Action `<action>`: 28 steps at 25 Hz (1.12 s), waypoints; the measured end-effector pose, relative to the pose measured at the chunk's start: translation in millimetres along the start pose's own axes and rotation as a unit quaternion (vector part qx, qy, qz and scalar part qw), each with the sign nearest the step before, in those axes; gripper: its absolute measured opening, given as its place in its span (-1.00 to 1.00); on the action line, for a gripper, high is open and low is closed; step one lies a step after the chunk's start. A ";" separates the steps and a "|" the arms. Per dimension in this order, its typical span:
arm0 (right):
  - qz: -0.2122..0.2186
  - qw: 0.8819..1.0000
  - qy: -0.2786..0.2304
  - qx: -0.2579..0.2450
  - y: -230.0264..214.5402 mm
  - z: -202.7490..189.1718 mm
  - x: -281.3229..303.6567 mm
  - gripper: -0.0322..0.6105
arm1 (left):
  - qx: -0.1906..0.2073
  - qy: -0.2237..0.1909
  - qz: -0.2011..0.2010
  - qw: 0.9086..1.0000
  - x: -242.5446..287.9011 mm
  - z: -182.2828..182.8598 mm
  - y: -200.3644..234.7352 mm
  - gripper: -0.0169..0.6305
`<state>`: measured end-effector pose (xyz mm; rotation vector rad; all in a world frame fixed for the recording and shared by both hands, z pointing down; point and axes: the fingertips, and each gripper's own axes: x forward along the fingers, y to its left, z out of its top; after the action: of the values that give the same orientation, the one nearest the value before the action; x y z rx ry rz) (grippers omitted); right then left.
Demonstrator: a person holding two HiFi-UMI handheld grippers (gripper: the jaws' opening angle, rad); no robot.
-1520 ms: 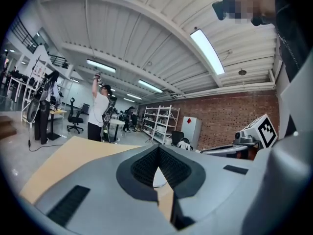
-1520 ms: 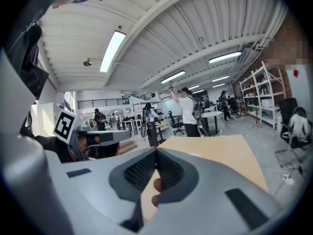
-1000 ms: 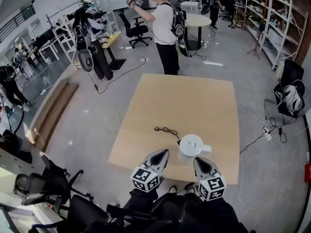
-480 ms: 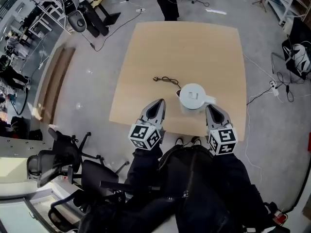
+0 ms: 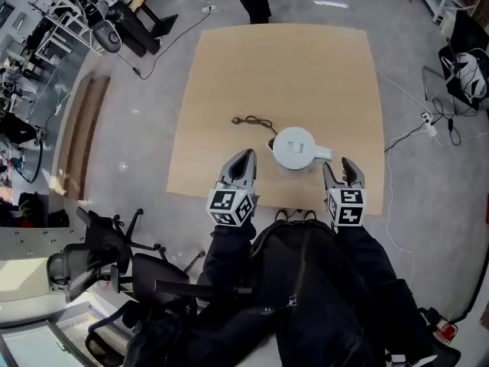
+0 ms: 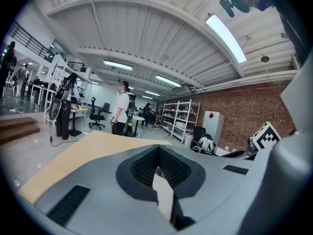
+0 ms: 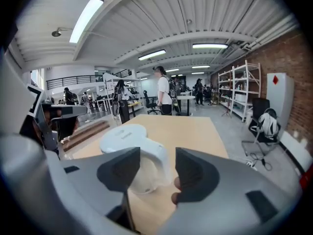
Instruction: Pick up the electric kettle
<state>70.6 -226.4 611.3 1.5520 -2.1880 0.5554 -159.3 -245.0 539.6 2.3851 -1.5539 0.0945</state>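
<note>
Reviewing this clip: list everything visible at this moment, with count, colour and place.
table: one, tan wood, middle of floor
electric kettle: one, white, near table's front edge
power cord: one, black, on table beside kettle
office chairs: at least two, black, floor lower left
shelving: white, by brick wall
standing person: one, white shirt, beyond table's far edge
left gripper: grey, jaws together, over table's front edge
right gripper: grey, jaws opening, kettle handle just ahead, not gripped

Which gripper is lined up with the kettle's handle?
The right gripper: its opening jaws point at the kettle's handle, not gripping it; the left gripper, shut, aims elsewhere.
</note>
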 end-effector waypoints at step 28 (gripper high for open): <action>-0.125 0.989 0.027 -0.072 -28.1 -42.0 90.2 -0.18 | -0.005 0.011 0.034 0.999 14.3 -7.3 31.5 -0.95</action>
<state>73.7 -283.8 697.2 1.6776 -1.9109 0.3486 -181.1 -267.4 556.1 2.3157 -1.6212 0.1266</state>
